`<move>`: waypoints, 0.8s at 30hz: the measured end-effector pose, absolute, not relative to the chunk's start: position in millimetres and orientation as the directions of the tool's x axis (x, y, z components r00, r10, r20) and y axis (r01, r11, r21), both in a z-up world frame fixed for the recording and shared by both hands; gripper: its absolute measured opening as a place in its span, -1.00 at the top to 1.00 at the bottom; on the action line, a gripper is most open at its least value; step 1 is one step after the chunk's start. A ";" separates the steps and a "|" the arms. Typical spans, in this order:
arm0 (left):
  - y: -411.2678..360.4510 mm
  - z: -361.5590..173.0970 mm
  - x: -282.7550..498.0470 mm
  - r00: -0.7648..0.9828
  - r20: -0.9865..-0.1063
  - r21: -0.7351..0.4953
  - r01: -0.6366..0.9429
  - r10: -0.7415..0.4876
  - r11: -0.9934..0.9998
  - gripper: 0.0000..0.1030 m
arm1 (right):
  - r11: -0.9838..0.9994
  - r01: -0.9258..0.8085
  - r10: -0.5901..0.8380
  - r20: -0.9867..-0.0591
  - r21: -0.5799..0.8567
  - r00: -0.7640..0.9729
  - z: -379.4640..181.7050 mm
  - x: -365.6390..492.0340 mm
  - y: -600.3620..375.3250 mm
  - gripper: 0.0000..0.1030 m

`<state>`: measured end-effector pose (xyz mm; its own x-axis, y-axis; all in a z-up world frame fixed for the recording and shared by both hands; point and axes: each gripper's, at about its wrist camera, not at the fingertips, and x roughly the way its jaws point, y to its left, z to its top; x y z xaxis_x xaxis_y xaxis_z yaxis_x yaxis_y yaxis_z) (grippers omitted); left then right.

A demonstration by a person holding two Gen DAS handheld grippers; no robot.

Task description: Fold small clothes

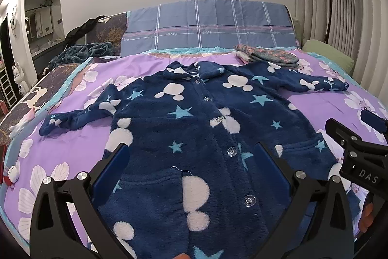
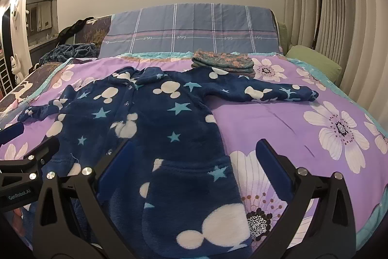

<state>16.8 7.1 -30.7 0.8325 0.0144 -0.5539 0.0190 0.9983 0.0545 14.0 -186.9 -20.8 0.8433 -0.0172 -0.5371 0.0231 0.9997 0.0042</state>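
A navy fleece button-up garment (image 1: 194,118) with white mouse heads and blue stars lies flat on the purple flowered bedspread (image 1: 80,137), front up, both sleeves spread out. My left gripper (image 1: 191,149) hovers over its lower middle, jaws wide open and empty. In the right wrist view the same garment (image 2: 150,118) fills the left half. My right gripper (image 2: 191,145) stands open above its lower right edge and pocket, nothing between the fingers. The right gripper's body (image 1: 359,149) shows at the left view's right edge, and the left gripper's body (image 2: 24,162) at the right view's left edge.
A small pile of folded patterned clothes (image 2: 223,62) lies behind the garment's collar. A plaid blue pillow (image 2: 191,30) leans at the headboard, a green pillow (image 2: 315,62) at the right. A crumpled dark blanket (image 1: 82,52) lies far left. A floor lamp (image 2: 317,6) stands by the curtains.
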 end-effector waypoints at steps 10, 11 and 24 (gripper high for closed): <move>10.4 -34.3 18.1 0.825 -0.564 0.063 0.002 0.034 0.998 -0.97 | 1.000 -0.002 -0.003 -0.549 -0.009 0.836 -24.6 16.5 -177.4 -0.96; 10.7 -34.2 18.2 0.825 -0.564 0.062 0.002 0.033 0.998 -0.97 | 1.000 -0.003 -0.003 -0.549 -0.010 0.836 -24.5 16.6 -176.8 -0.96; 16.4 -36.6 17.7 0.826 -0.562 0.061 -0.003 0.037 0.998 -0.97 | 1.000 -0.012 0.005 -0.563 -0.008 0.826 -27.4 17.5 -174.2 -0.96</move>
<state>17.7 16.4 -36.6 0.8264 0.0370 -0.5619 -0.0033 0.9981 0.0609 17.5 -174.2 -27.4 0.8264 0.0053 -0.5631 -0.0118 0.9999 -0.0079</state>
